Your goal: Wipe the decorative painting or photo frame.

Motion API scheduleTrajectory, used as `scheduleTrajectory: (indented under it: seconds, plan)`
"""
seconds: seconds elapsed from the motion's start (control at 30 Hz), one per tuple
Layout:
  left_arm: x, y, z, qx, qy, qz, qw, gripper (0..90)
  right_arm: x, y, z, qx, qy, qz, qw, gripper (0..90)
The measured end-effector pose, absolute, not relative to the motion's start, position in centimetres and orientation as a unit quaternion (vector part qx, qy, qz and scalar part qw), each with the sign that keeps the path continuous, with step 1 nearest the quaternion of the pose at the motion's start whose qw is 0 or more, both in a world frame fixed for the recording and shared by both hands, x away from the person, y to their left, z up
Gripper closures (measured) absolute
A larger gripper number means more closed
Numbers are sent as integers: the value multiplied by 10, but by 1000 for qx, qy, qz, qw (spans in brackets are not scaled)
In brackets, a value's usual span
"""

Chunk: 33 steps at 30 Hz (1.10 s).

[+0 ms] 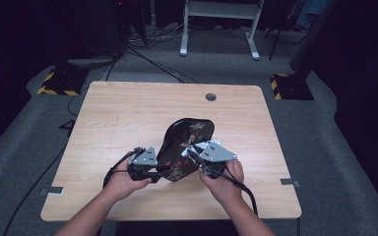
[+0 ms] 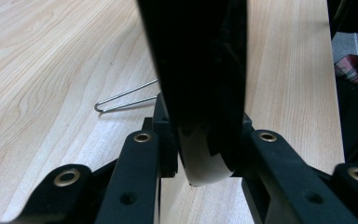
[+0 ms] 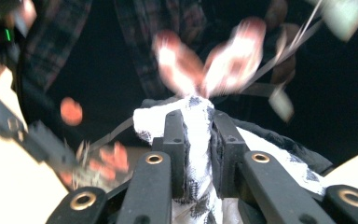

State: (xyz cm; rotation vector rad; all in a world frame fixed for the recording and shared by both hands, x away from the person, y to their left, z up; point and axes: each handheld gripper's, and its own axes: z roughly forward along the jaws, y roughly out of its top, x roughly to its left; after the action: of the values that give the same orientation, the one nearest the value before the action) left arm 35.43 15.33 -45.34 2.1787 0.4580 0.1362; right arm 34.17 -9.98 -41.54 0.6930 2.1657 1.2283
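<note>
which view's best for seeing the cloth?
Right gripper view: the white, dark-patterned cloth sits clamped between that gripper's jaws, close up, against the black tray. High view has it as a small pale patch under the right gripper. Left gripper view gives nothing clearly cloth.

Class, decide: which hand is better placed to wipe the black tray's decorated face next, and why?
Right. The right claw clamps the white cloth and faces the tray, while the left claw grips the tray's edge, holding it tilted.

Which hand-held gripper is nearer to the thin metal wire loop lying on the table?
Left. The left hand-held gripper, clamping the black tray's edge, has the wire loop just ahead on the table. The right hand-held gripper, pinching a white cloth, works at the tray's far side.
</note>
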Motion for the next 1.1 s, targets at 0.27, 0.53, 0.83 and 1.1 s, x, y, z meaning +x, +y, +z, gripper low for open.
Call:
scheduleTrajectory:
  seconds: [0.27,0.53,0.83,1.1]
  plan:
    - [354,153,-454,877,183,53,442,734,344,-106,-413,266,805,452,280,793]
    - [354,153,-455,876,180,55,443,734,347,-112,-397,271,783,477,295,793]
    - [354,152,-454,877,180,55,441,733,345,-113,-428,278,806,444,274,793]
    - [354,153,-455,877,177,53,443,735,352,-122,-386,281,775,473,311,792]
